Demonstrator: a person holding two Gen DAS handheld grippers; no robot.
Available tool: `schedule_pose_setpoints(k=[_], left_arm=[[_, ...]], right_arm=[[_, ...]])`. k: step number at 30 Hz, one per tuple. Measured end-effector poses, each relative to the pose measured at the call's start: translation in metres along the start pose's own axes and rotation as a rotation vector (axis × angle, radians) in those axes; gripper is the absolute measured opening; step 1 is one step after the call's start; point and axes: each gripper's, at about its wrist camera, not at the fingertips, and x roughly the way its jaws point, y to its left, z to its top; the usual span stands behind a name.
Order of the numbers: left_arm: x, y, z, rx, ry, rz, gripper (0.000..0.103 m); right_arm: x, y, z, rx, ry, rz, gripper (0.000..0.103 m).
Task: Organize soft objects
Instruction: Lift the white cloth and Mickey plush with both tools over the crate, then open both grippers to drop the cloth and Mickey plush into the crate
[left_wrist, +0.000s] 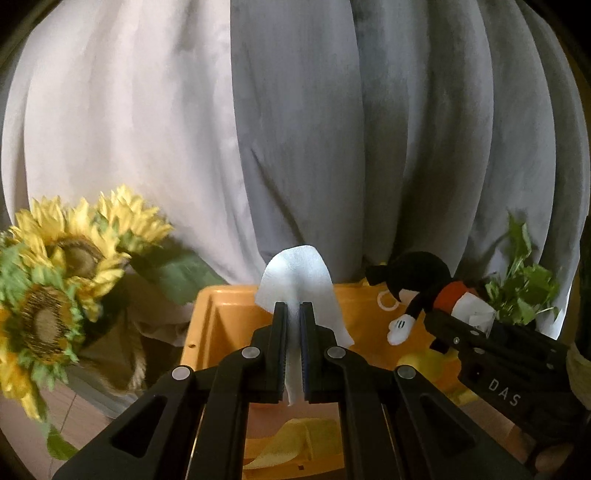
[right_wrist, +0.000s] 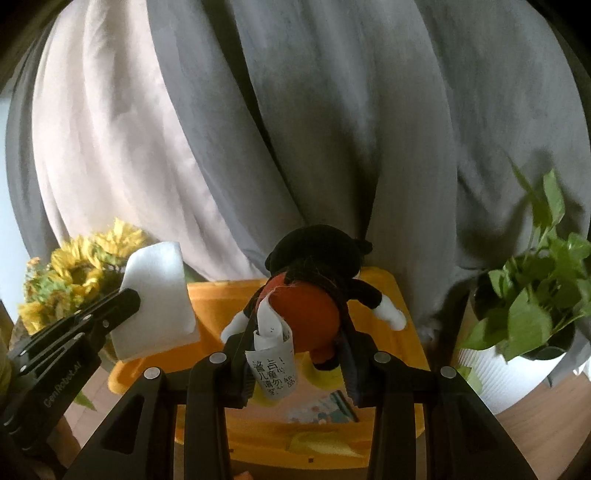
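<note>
At the far left, a bunch of artificial sunflowers (left_wrist: 62, 280) is seen, blurred, in front of pale and grey curtains (left_wrist: 295, 129). Just right of the flowers, the left gripper (left_wrist: 293, 321) is clenched on a white cloth (left_wrist: 299, 273); the cloth is pinched between the two pads and its upper part fans out above the fingertips, while a narrow strip hangs down between the fingers. In the right wrist view the same cloth (right_wrist: 157, 295) is seen as a flat sheet held up by the left gripper (right_wrist: 133, 299) above the left rim of an orange bin (right_wrist: 391, 291). The bin (left_wrist: 221, 314) lies below and ahead of both grippers, and yellow soft items can be made out inside it, though they are too blurred to be named. Further right, the right gripper (right_wrist: 295, 354) is closed on a plush mouse toy (right_wrist: 314, 291) with a black head, red body and white gloves; the toy is grasped at its lower body and held above the bin, with a white printed label (right_wrist: 273, 365) dangling from it. At the far right, a leafy green plant (right_wrist: 535, 288) stands in a white ribbed pot (right_wrist: 506, 373) on the wooden surface (right_wrist: 554, 417).
</note>
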Motion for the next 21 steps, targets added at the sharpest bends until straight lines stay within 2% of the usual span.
schedule_pose_setpoints(k=[13, 14, 17, 18, 21], left_arm=[[0.042, -0.002, -0.019, 0.012, 0.116, -0.012, 0.009], [0.043, -0.002, -0.021, 0.010, 0.121, -0.010, 0.011], [0.048, -0.002, -0.023, 0.016, 0.133, -0.012, 0.025], [0.048, -0.002, -0.025, 0.019, 0.132, -0.006, 0.033], [0.046, -0.003, -0.026, 0.030, 0.125, -0.001, 0.041]], right_arm=[[0.037, -0.010, -0.011, 0.022, 0.101, 0.002, 0.039], [0.039, -0.010, -0.011, 0.023, 0.107, 0.002, 0.039], [0.046, -0.011, -0.012, 0.029, 0.132, 0.000, 0.040], [0.049, -0.013, -0.013, 0.038, 0.143, 0.002, 0.040], [0.051, -0.015, -0.013, 0.048, 0.147, 0.009, 0.048]])
